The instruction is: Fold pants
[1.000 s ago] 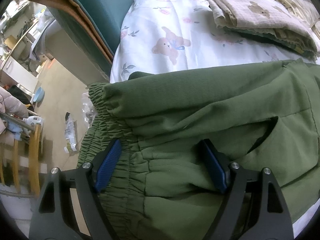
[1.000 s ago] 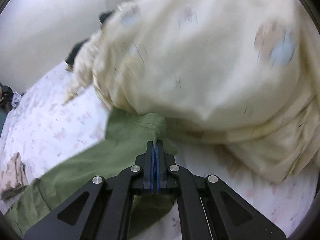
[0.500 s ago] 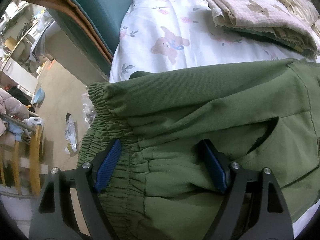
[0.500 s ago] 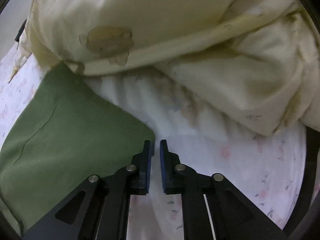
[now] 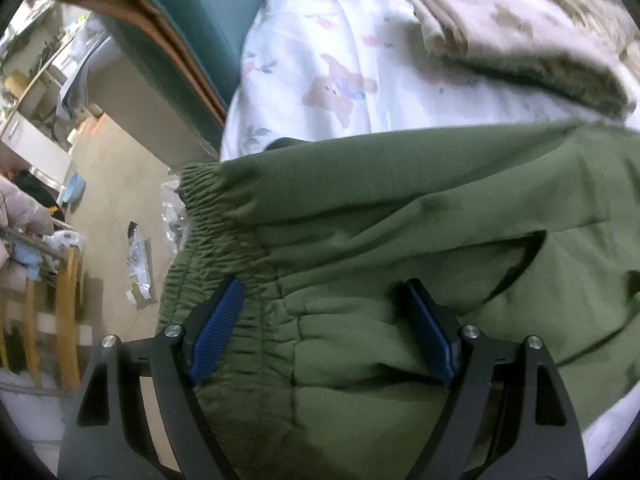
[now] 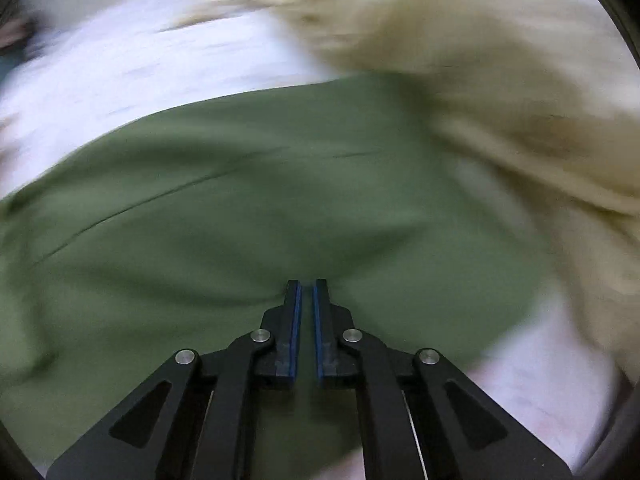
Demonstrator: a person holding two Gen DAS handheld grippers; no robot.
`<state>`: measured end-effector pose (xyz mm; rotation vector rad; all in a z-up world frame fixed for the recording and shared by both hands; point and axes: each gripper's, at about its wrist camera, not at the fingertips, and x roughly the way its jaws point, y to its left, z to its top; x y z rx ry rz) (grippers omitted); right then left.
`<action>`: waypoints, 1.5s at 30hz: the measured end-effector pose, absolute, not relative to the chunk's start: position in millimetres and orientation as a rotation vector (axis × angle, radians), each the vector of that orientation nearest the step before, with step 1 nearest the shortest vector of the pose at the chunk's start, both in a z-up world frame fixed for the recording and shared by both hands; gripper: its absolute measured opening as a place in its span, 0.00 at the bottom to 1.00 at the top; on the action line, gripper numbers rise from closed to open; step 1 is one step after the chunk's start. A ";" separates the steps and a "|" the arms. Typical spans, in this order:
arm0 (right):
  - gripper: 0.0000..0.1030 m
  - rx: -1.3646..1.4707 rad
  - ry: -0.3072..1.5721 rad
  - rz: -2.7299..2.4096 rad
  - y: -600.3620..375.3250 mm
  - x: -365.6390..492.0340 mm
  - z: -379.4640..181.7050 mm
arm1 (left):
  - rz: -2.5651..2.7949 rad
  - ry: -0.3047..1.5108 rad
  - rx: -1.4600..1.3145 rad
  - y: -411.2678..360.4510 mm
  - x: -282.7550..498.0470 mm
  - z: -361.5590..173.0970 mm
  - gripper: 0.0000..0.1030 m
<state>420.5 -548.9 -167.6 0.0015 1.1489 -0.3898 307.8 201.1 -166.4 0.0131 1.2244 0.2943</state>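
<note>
Green pants [image 5: 400, 220] lie folded lengthwise on the bed, with the gathered elastic waistband [image 5: 212, 216] at the bed's left edge and a pocket slit on the right. My left gripper [image 5: 320, 304] is open wide, its blue pads resting over the waist area. In the blurred right wrist view the leg end of the pants [image 6: 260, 200] fills the middle. My right gripper [image 6: 306, 292] hovers over it with its jaws a narrow gap apart and nothing between them.
The white bear-print sheet [image 5: 340, 60] covers the bed. A folded beige garment [image 5: 520, 40] lies at the back right. A cream duvet [image 6: 500, 60] is bunched beside the pant leg. Beyond the bed's left edge are a teal headboard [image 5: 208, 12] and floor clutter [image 5: 136, 256].
My right gripper let go of the pant leg end, opened slightly and swung back over the green fabric. My left gripper stayed open over the waistband.
</note>
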 end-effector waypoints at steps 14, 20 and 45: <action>0.68 0.550 0.902 0.140 -403.7 308.9 -55.6 | 0.250 0.876 -0.636 222.5 192.9 -44.7 0.85; 0.68 0.645 0.969 0.284 -356.4 239.3 -61.1 | 0.263 0.849 -0.966 188.1 124.5 -117.5 0.85; 0.69 0.822 1.085 0.126 -395.9 238.0 -125.3 | 0.388 0.730 -0.946 272.9 196.7 -183.2 0.20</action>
